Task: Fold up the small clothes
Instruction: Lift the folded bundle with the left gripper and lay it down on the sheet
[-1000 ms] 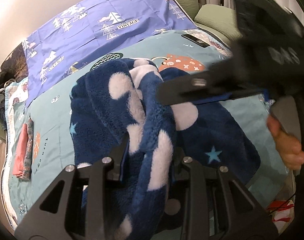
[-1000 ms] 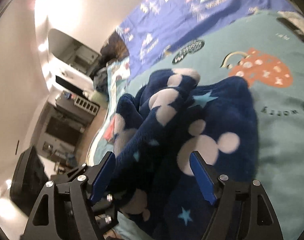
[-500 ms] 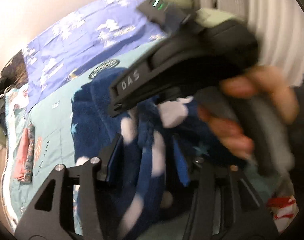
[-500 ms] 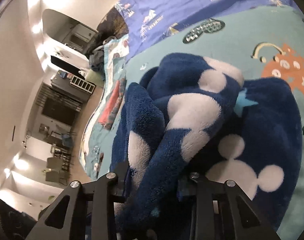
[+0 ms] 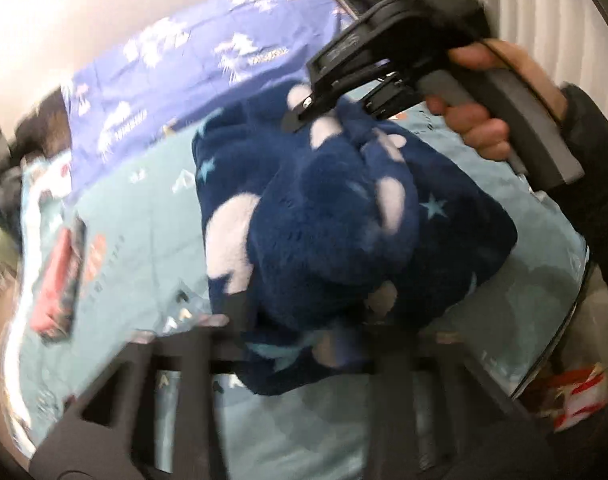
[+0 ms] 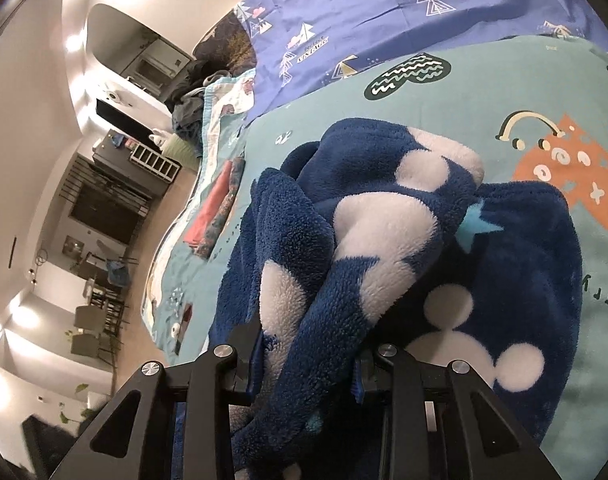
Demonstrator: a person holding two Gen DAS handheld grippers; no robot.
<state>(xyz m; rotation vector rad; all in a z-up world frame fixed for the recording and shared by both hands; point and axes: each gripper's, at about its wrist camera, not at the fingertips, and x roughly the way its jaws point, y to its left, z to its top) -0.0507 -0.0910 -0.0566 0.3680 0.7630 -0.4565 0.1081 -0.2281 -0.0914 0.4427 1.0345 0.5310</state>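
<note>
Both hand-held grippers clamp a bunched navy fleece garment [image 6: 384,240] above a teal bedspread [image 6: 484,92]: the right gripper [image 6: 308,356] pinches a thick fold directly ahead of its fingers, while the left gripper [image 5: 300,320], blurred, grips fabric at its tips. The plush bulk could slip from either pinch, or the fold could land crooked, because layers are wadded unevenly.

both wrist cameras look down their own fingers, close over the fleece [image 5: 344,216] [image 6: 384,240] on the teal sheet [image 5: 144,240] [image 6: 484,92]. beyond the fleece both face the blue sheet [image 5: 176,64] [image 6: 384,8]; both share the folded pile [image 5: 56,276] [image 6: 216,208] to its left.
</note>
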